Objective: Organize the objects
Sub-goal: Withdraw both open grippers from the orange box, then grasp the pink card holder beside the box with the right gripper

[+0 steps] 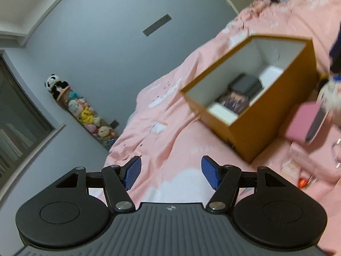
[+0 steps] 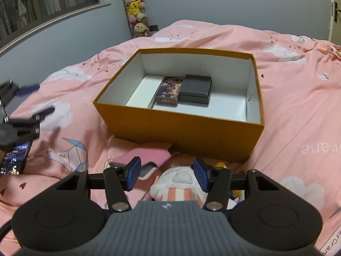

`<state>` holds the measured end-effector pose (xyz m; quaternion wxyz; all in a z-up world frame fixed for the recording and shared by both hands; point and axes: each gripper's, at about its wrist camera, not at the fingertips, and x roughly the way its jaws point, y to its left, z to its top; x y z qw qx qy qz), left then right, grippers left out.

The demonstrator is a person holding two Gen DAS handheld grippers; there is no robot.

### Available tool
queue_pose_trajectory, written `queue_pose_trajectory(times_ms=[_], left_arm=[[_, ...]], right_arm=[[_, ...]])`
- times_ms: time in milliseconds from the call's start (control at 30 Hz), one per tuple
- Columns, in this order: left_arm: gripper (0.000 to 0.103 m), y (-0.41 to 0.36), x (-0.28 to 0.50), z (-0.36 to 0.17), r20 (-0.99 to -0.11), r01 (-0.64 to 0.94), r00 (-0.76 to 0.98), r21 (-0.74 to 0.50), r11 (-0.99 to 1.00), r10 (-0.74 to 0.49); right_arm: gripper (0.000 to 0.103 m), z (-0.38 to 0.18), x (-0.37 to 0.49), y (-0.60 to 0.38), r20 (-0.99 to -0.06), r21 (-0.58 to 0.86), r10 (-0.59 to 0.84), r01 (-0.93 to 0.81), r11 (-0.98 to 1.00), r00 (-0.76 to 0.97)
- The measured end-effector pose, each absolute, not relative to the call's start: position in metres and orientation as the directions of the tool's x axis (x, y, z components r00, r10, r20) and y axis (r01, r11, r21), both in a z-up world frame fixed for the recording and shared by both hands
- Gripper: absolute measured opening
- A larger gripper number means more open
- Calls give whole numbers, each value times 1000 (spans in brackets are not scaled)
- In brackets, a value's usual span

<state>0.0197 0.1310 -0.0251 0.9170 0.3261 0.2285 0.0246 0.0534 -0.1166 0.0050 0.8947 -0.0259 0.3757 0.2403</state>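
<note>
right gripper (image 2: 167, 175) is about half open around a white plush toy (image 2: 179, 183) just in front of the orange box (image 2: 181, 132) on the pink bed, can't tell if it's pinching it, left gripper (image 1: 170, 172) wide open over bare blanket

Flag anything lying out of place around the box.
A pink case, a white plush toy and a phone lie loose on the bedspread, outside the orange box, which holds only two small boxes.
</note>
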Motion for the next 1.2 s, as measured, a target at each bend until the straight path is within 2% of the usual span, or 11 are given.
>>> queue_pose_trajectory(times_ms=[167, 300, 533, 633, 1067, 1200], left_arm=[[77, 125, 20, -16, -429, 150, 893, 574, 805, 140], [78, 120, 19, -17, -440, 175, 891, 562, 808, 113], [79, 112, 17, -21, -467, 217, 880, 561, 799, 89], [79, 111, 16, -23, -477, 228, 875, 559, 797, 85], [79, 103, 18, -25, -514, 258, 854, 550, 795, 79], [79, 101, 21, -26, -528, 263, 845, 549, 794, 85]], right_arm=[[60, -4, 54, -97, -717, 84, 439, -559, 825, 541], [66, -16, 50, -76, -747, -32, 417, -655, 755, 518], [65, -36, 55, -53, -765, -204, 358, -730, 653, 534], [57, -44, 58, -47, -767, -273, 330, -745, 609, 551], [49, -52, 69, -34, -736, -371, 376, -800, 472, 563], [40, -56, 73, -29, -736, -389, 389, -817, 427, 554]])
